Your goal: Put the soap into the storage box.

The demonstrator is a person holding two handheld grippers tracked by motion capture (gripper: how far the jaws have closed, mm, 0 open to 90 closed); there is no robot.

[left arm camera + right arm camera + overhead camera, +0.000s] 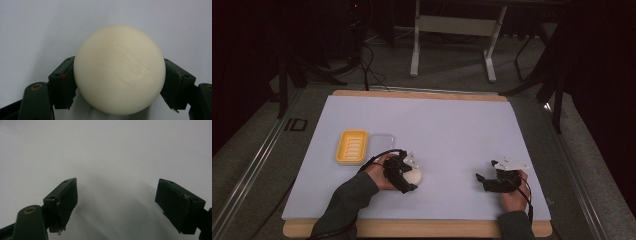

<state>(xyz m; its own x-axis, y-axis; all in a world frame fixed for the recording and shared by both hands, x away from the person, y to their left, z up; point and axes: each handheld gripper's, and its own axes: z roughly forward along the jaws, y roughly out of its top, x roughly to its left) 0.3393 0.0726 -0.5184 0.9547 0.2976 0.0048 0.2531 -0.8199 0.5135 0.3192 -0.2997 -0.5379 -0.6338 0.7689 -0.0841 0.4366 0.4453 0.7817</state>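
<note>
A round cream bar of soap (415, 174) lies on the white sheet left of the middle. My left gripper (410, 180) is shut on it. In the left gripper view the soap (119, 70) sits between the two black pads (62, 85), which press on its left and right sides, and embossed lettering shows on its top. My right gripper (482, 179) rests near the front right of the sheet. In the right gripper view its jaws (116, 202) stand wide open with bare white sheet between them.
A yellow ribbed soap dish (351, 146) sits on the sheet behind and left of the left hand, with a clear lid (382, 141) beside it. The white sheet (437, 125) covers a wooden board (422, 228). Table legs and cables stand on the floor beyond.
</note>
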